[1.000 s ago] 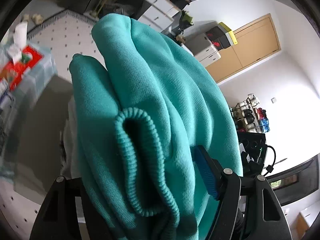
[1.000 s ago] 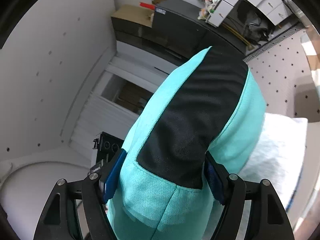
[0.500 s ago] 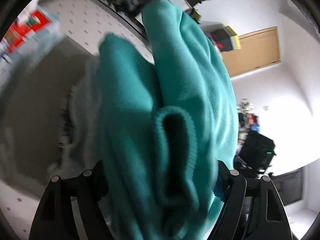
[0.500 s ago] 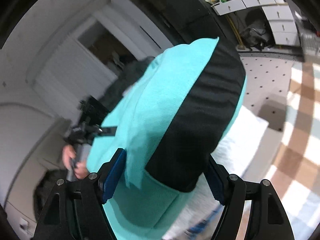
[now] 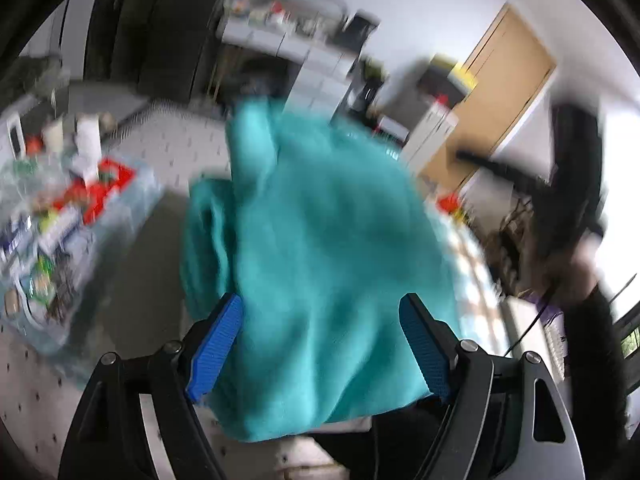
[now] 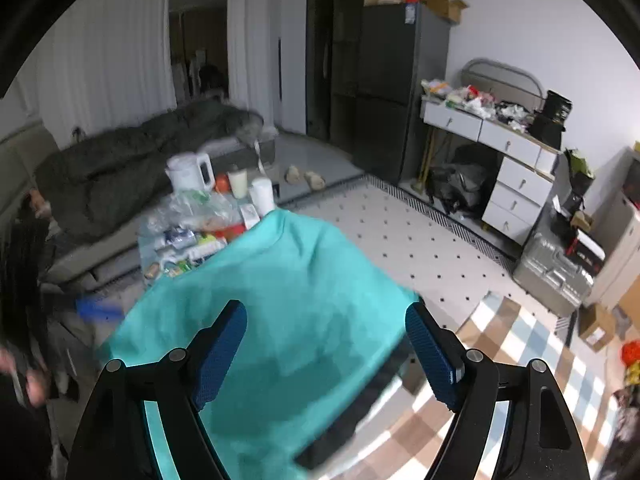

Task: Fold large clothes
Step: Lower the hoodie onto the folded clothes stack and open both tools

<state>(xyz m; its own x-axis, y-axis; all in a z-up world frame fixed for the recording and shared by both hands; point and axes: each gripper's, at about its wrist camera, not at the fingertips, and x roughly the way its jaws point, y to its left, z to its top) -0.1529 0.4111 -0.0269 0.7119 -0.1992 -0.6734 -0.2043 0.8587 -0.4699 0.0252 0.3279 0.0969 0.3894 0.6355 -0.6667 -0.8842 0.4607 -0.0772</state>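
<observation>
**Sweatshirt loose between two open hand-held grippers**

Left wrist view, badly blurred. Left hand-held gripper [image 5: 320,300] wide open, jaws just been opening, blue pads [image 5: 216,352] both bare and facing inward. Teal sweatshirt [image 5: 320,220] bunched in a tall heap in the gap between the fingers and rising well beyond the tips. Close along the inner edge of each pad, but not squeezed by either as far as the blur allows. Under its lower edge, something pale and something dark, too smeared to name. To the left of it, a cluttered table [image 5: 136,184]. Behind it, spotted floor tiles [image 5: 180,148].

Right wrist view, sharper. Right hand-held gripper [image 6: 326,307] also spread wide, jaws just been opening further. Same sweatshirt [image 6: 280,280] seen between and past the fingers as a broad teal sheet. Black panel [image 6: 352,416] along its lower right edge. Cloth behind the pads rather than pinched by them. Behind the cloth on the left, the cluttered table [image 6: 141,240] with a white kettle [image 6: 190,172] on it. To its right, white floor tiles [image 6: 400,240] with dark dots. Nearer on the right, a checked rug [image 6: 500,340]. Further back on the left, a dark sofa [image 6: 120,172] draped in a blanket.
</observation>
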